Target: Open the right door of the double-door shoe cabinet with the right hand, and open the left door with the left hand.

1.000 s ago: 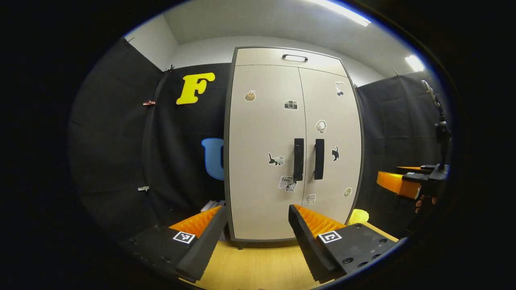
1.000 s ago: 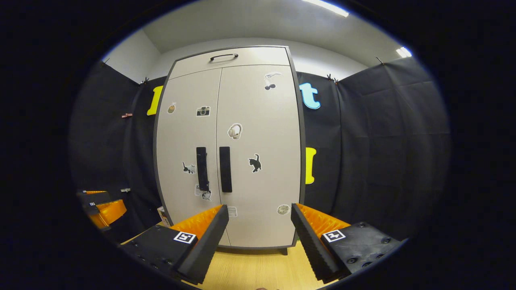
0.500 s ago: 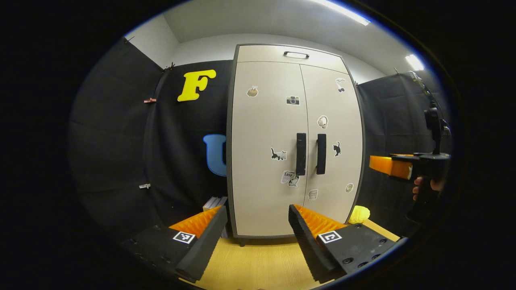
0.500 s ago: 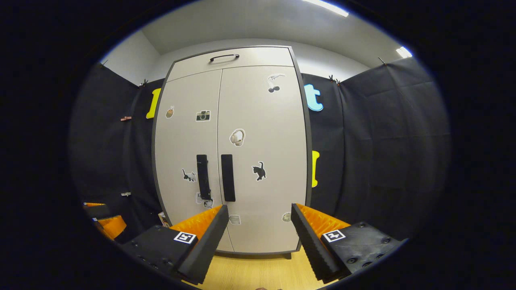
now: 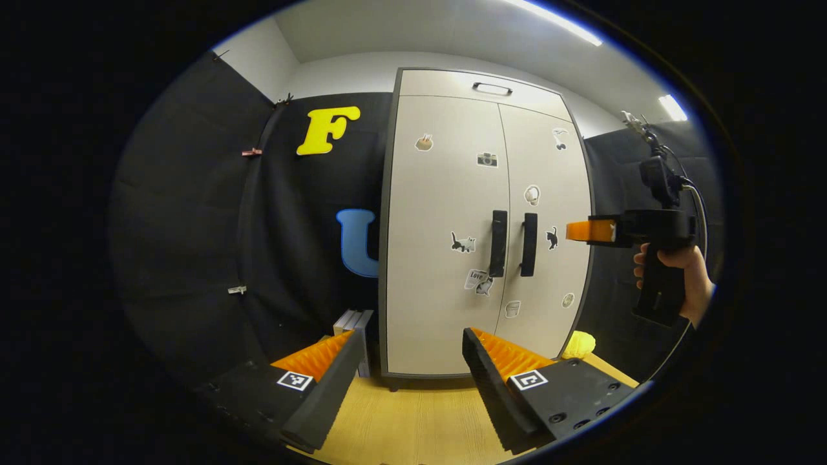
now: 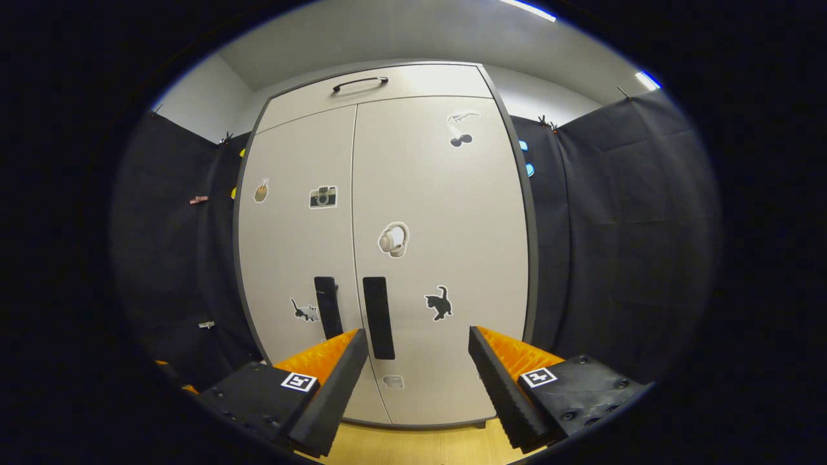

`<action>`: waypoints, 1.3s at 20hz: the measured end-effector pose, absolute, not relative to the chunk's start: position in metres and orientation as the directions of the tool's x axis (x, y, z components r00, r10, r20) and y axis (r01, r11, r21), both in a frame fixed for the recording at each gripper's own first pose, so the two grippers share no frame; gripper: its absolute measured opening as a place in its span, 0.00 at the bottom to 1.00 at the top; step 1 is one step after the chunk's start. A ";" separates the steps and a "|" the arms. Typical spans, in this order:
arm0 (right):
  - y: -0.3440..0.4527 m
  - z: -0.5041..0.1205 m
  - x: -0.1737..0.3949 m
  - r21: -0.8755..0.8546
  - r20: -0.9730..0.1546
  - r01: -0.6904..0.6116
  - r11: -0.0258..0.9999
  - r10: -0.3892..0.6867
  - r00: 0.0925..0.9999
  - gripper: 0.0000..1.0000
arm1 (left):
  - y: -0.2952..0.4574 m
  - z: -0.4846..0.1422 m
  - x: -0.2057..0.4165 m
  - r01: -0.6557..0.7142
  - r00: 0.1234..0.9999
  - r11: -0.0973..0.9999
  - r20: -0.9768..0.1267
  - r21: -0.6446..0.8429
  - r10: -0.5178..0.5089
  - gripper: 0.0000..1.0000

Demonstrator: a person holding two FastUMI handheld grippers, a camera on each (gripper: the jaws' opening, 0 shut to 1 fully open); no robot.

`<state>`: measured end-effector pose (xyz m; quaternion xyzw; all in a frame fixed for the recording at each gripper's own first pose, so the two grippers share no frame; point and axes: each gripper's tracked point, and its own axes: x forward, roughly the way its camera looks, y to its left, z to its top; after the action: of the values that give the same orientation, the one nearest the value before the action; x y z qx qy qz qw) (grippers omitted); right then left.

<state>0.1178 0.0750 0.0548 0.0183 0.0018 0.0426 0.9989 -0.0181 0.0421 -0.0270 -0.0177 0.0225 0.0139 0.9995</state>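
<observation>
at centre, cabinet: shoe cabinet (image 5: 481,226) upright, both doors closed, contents hidden.
handles: left door handle (image 5: 498,243) and right door handle (image 6: 378,318) side by side at the seam.
left gripper (image 5: 410,374): released, fingers spread, at 6 o'clock, well apart from the doors.
right gripper (image 6: 417,378): released, near the right door, handle at 11 o'clock.
room: wooden floor (image 5: 413,426) bare before the doors; yellow object (image 5: 577,344) at the cabinet's right foot.

The left gripper (image 5: 410,361) is hanging open before the shut cabinet (image 5: 481,219); a hand (image 5: 678,271) is levelling the right gripper (image 5: 581,230) beside its right door (image 5: 549,213).
</observation>
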 end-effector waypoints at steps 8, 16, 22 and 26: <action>0.110 0.023 0.177 0.020 -0.086 -0.112 0.994 0.113 0.990 0.98 | 0.079 -0.048 -0.025 -0.097 0.991 0.995 -0.093 -0.028 0.094 0.95; 0.111 0.015 0.218 0.047 -0.118 -0.039 0.998 0.044 0.992 0.98 | 0.098 -0.068 -0.041 -0.131 0.981 0.991 -0.144 -0.024 0.127 0.95; 0.126 0.012 0.232 0.078 -0.140 -0.051 0.996 0.061 0.988 0.73 | 0.102 -0.079 -0.051 -0.151 0.975 0.988 -0.171 -0.039 0.142 0.95; 0.133 0.010 0.235 0.072 -0.149 -0.059 0.996 0.069 0.986 0.45 | 0.100 -0.079 -0.055 -0.154 0.974 0.987 -0.173 -0.046 0.144 0.95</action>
<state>0.2346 0.1331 0.0105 0.0339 0.0761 0.0321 0.9960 -0.0549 0.1003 -0.0791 -0.0294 0.0850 0.0749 0.9931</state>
